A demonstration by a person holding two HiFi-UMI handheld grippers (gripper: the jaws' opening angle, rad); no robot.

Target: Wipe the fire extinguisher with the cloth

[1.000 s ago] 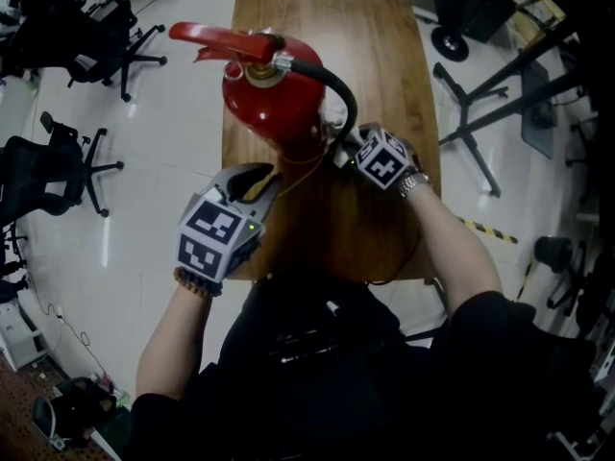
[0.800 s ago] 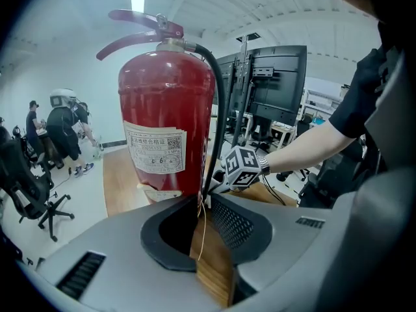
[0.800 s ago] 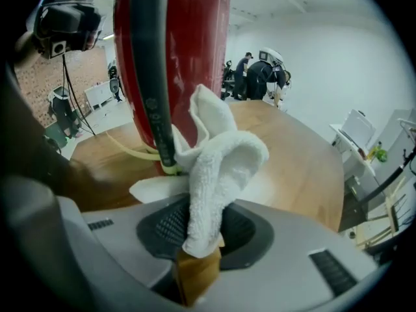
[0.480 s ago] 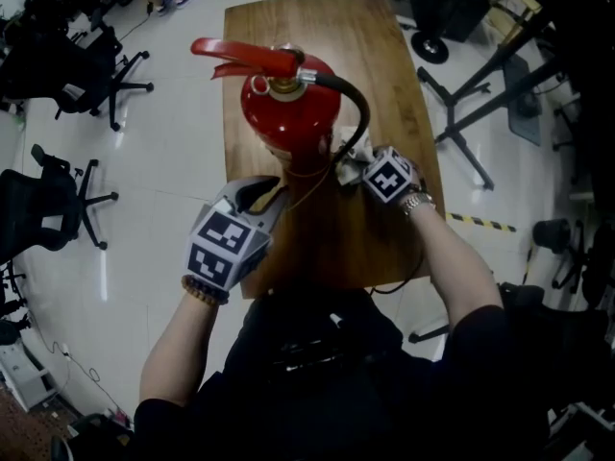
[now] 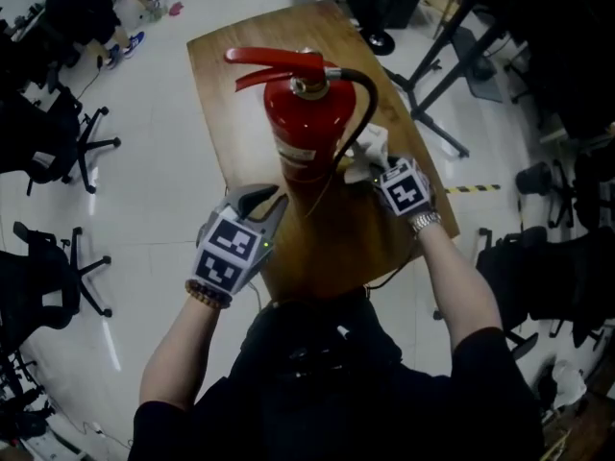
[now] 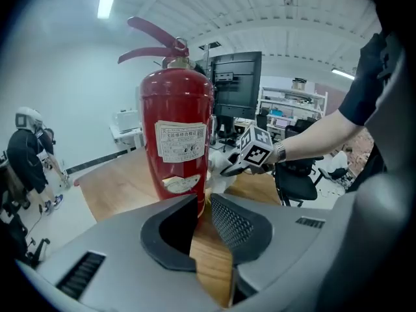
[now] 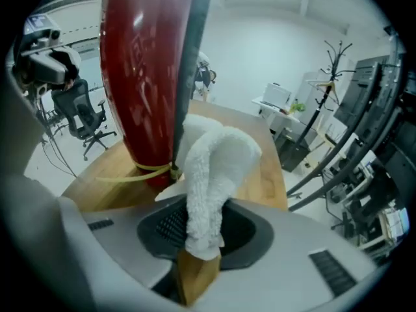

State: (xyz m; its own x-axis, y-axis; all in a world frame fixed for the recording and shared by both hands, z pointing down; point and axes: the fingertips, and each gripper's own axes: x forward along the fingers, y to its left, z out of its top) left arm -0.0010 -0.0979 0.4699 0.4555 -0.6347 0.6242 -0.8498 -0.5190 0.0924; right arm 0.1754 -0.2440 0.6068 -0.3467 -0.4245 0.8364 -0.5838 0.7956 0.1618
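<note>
The red fire extinguisher (image 5: 303,128) stands upright on the wooden table (image 5: 226,84), its black hose (image 5: 363,99) curving down its right side. My right gripper (image 5: 373,166) is shut on a white cloth (image 5: 371,145), which rests against the hose and the cylinder's right flank. In the right gripper view the cloth (image 7: 209,168) bulges out of the jaws beside the red body (image 7: 146,77). My left gripper (image 5: 272,200) hovers shut and empty just in front of the extinguisher's base. From the left gripper view I see the labelled cylinder (image 6: 177,135) and the right gripper (image 6: 231,169).
Black office chairs (image 5: 58,152) stand on the white floor to the left. Dark stands and equipment (image 5: 452,65) crowd the right, near striped floor tape (image 5: 476,188). The table's front edge lies just under my hands. A person (image 6: 26,155) stands far left.
My right gripper has risen with the cloth along the extinguisher's right side and rolled. My left gripper has drifted right toward the base. The head view has swung.
</note>
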